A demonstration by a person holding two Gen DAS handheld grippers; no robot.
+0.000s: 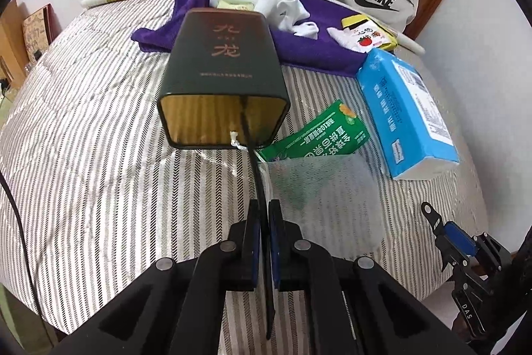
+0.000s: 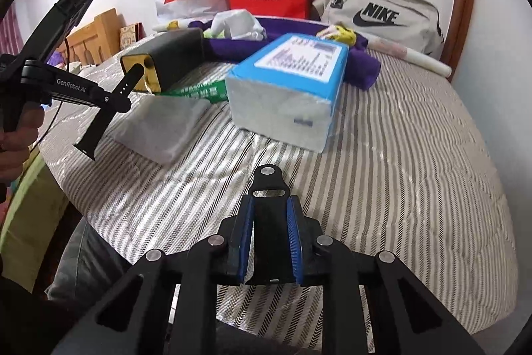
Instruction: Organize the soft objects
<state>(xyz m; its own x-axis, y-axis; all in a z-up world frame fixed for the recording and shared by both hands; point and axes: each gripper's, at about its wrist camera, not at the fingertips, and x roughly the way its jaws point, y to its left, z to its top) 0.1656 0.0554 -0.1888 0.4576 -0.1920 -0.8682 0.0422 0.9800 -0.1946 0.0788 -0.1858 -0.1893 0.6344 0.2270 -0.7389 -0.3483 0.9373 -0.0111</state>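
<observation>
The left gripper (image 1: 262,222) has its jaws together on a thin black strap (image 1: 257,168), which they pinch on its flat sides. The strap stands out ahead of the jaws and its far end reaches the mouth of the dark box (image 1: 222,69). This box lies on its side on the striped bed cover (image 1: 99,122), straight ahead of the jaws, with its yellow inside turned toward them. I judge that it was laid so to let the strap slide in.

A little to the right of the left jaws lies a clear bag (image 1: 319,188), and beyond it a green packet (image 1: 319,135) beside the box. Further right is the blue tissue pack (image 1: 402,112), well apart from the jaws and not yet sorted, as it seems.

The right gripper (image 2: 271,215) is clamped on a short black strap piece (image 2: 268,235), whose end with the metal pin stands out past the fingertips. It hangs above bare cover, near the tissue pack, probably waiting for its turn at the box.
</observation>
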